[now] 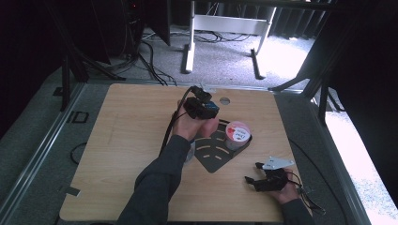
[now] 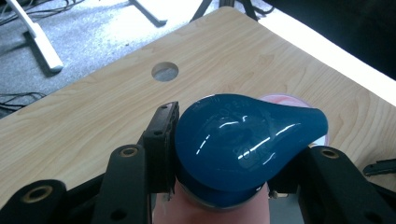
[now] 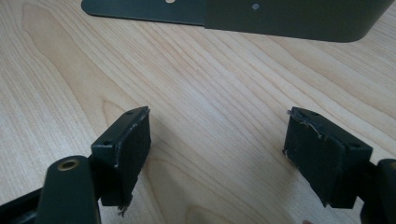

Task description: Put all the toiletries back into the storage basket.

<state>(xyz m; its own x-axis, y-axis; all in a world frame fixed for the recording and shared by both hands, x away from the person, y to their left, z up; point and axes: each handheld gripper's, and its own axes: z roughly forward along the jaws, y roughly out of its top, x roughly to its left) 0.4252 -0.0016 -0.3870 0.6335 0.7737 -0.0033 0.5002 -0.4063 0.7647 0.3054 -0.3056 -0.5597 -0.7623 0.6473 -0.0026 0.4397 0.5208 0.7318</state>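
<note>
left hand: reaches out over the table point(image 1: 141, 117), claw point(image 2: 224, 158) lifted
left claw: pinching the blue cap point(image 2: 238, 144), pink tub point(image 1: 237, 133) just past it
cap: shiny, round, with a pointy lip
right claw point(image 3: 217, 140): spread wide, low by the black plate point(image 3: 280, 18)

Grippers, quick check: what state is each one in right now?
Left gripper: jaws closed on the blue lid, held above the table.
Right gripper: jaws open, nothing between them, low over the table.

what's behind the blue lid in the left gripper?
Behind the blue lid, a pink-topped tub's rim on the wooden table. The lid covers most of the tub.
</note>
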